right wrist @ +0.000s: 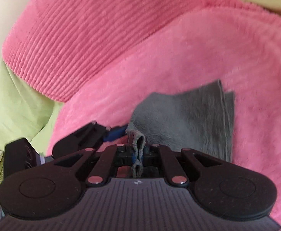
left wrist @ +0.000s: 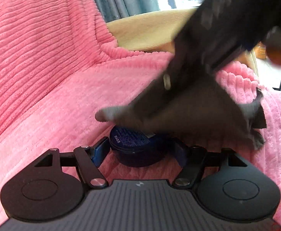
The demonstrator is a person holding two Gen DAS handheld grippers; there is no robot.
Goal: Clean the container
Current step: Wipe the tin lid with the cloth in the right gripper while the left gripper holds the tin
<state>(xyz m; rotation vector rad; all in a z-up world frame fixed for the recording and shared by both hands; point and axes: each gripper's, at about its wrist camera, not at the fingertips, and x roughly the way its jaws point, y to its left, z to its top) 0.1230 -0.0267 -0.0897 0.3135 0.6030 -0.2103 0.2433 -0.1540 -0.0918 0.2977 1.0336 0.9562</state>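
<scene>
Left hand-held gripper [left wrist: 140, 150] has its blue pads clamped on either side of a small, round, dark blue container [left wrist: 134, 144], tipped so its printed face looks up and away. The container sits low over a pink ribbed plush blanket [left wrist: 53, 77] that covers the surface below. Over to the right hand-held gripper [right wrist: 137, 150]: jaws drawn together on a fold of grey cloth [right wrist: 188, 115], with a pinched strip of it trailing back between the pads. The rest of the cloth spreads out flat ahead of the jaws over the pink blanket. From the left wrist view, that right gripper hangs blurred above the container, the grey cloth draped beneath it and just over the container's top edge; actual contact can't be told.
</scene>
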